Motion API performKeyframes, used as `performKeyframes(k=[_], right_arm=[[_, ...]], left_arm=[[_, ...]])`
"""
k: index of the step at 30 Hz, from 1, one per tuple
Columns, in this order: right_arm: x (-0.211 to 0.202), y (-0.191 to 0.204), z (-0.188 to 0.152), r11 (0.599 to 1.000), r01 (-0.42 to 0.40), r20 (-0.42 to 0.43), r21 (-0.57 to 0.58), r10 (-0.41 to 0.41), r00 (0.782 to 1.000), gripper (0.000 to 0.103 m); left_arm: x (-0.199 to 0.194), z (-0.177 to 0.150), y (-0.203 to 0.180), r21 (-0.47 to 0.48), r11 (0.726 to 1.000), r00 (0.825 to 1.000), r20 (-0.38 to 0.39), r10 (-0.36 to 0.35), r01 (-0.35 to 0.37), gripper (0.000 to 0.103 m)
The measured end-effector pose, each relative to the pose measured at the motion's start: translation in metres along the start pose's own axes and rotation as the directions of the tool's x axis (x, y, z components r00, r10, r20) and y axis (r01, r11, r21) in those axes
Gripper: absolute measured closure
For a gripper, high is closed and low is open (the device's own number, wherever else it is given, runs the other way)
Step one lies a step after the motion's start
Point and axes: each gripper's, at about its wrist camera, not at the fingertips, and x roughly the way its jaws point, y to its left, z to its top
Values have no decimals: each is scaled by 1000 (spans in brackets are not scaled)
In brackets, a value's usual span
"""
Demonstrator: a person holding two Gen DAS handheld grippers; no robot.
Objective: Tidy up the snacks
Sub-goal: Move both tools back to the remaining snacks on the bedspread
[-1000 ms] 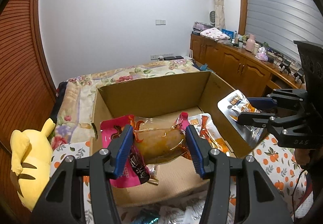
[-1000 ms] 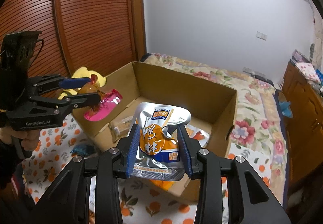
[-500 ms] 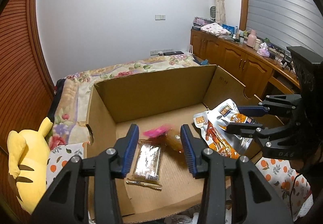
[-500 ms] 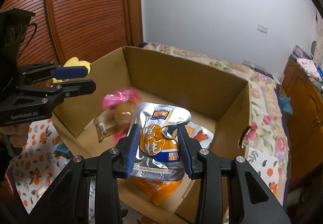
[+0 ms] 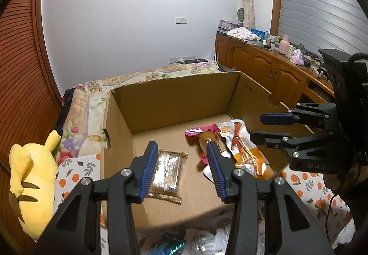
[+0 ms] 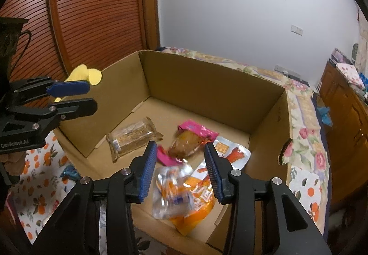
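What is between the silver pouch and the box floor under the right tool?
The silver pouch, blurred and free of the opening right tool, is above an orange pouch lying on the box floor; it will likely land on that.

Silver-orange pouch (image 6: pixel 174 195) motion-blurred at lower centre, print unreadable; blue wrapper (image 5: pixel 169 246) cut off by bottom edge.

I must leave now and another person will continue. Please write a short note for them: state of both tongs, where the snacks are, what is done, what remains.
Left tongs: open, empty, above the cardboard box.
Right tongs: jaws opening, the silver-orange pouch blurred below them, free of the pads.
In the box: clear-wrapped cracker pack, pink-wrapped snack, orange pouch.
Left: a blue-wrapped snack and more wrappers lie on the cloth before the box.
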Motion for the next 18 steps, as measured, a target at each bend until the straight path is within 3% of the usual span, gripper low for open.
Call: performKeyframes(k=[10, 18], right_arm=[[-61, 34, -23, 1000, -25, 52, 1, 24, 998, 60], [-82, 61, -62, 999, -24, 46, 26, 23, 999, 60]], left_arm=[[-57, -35, -9, -4, 1000, 999, 34, -9, 9, 49], [-77, -83, -17, -11, 1000, 1000, -5, -20, 20, 42]])
